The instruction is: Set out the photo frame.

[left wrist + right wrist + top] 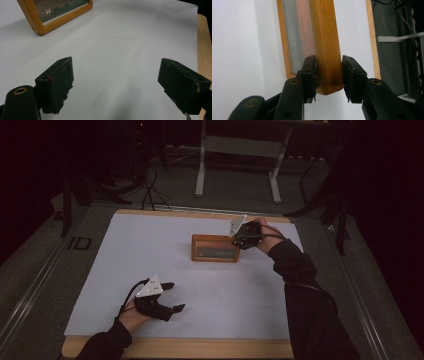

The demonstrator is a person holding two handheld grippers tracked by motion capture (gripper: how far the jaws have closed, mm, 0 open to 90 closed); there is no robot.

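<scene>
A wooden picture frame (215, 248) with a dark print stands on its long edge in the middle of the white table cover. My right gripper (243, 237) is at the frame's right end. In the right gripper view the wooden frame (325, 47) runs up between the jaws, and the black pads (310, 72) lie against both of its faces, so the right gripper (329, 75) is shut on that end. My left gripper (172, 296) rests low near the front left, open with nothing between its jaws. The left gripper (115, 82) points over bare cover toward a corner of the frame (53, 15).
The white cover (150, 250) lies over a wooden table whose front edge (200, 347) shows as a bare strip. Beyond the table's far edge stand a white desk leg frame (237, 150) and cables on a dark floor. Dark stands flank the table.
</scene>
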